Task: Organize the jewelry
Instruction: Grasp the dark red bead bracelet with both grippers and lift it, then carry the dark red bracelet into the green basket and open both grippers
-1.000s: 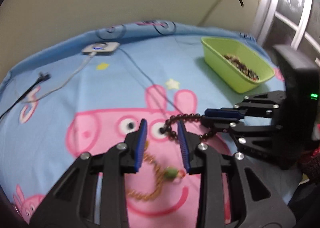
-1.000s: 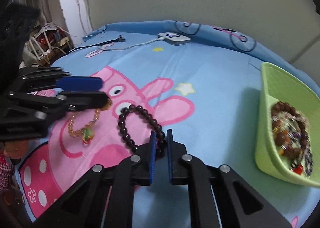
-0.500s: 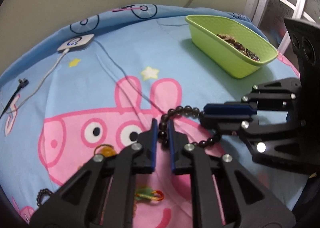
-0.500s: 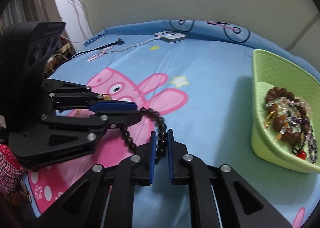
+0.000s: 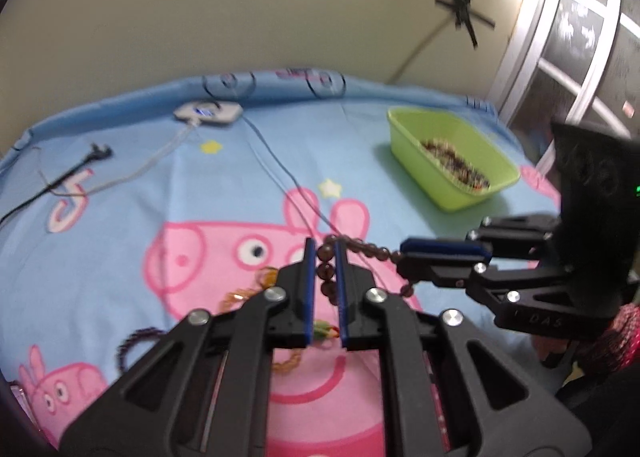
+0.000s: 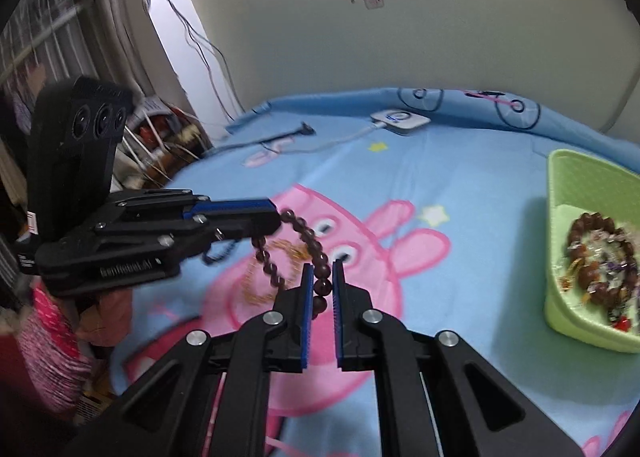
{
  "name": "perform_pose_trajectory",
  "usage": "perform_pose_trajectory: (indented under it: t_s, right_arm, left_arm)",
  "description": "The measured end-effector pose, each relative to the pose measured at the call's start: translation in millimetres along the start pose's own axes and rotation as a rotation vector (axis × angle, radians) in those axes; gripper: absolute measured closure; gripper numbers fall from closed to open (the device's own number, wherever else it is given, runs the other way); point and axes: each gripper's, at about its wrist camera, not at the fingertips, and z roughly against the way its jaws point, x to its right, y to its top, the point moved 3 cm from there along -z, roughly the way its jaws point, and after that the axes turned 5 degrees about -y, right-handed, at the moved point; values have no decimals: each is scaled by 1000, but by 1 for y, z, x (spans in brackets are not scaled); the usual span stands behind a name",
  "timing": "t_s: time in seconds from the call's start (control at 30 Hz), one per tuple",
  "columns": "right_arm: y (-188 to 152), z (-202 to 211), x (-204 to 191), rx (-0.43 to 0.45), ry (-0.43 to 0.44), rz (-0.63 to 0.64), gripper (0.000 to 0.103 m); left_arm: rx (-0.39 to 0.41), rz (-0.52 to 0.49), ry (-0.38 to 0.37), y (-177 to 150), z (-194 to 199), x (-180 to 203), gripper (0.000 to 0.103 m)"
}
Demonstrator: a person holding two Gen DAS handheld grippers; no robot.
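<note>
A dark brown bead bracelet (image 5: 326, 269) hangs off the Peppa Pig bedsheet, stretched between both grippers. My left gripper (image 5: 323, 261) is shut on one side of it, beads showing between the blue pads. My right gripper (image 6: 320, 277) is shut on the other side of the bracelet (image 6: 308, 237). In the right wrist view the left gripper (image 6: 276, 217) comes in from the left. The right gripper (image 5: 404, 257) reaches in from the right in the left wrist view. A green tray (image 5: 452, 193) with several bracelets stands at the far right.
On the sheet below lie a gold chain (image 5: 240, 295), a green pendant (image 5: 324, 331) and a dark purple bracelet (image 5: 136, 337). A white charger (image 5: 208, 113) and a black plug (image 5: 98, 153) with cables lie near the wall. A pink sleeve (image 6: 52, 337) shows at left.
My left gripper, open over the gold chain a second ago, has shut on the bead bracelet. Both grippers have risen, lifting the bracelet off the sheet.
</note>
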Motion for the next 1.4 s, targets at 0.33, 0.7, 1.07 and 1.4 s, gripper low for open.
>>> perform_pose_trajectory:
  t_s: [0.33,0.7,1.07,1.4]
  right_arm:
    - [9,-22,-22,-54,53,21,103]
    - [-13,-48,-35,-157,-6,151,91]
    - [-28,-68,-50,-202,-100,321,103]
    - [-18,11,7,-26,-99,151,103]
  left_arm:
    - [194,100,88,-5,108,-45,95]
    - [168,151,45,-35,106,-59,95]
    - [99,123,-16,-35,76,-33,95]
    - [54,2,-108,8,36,26,95]
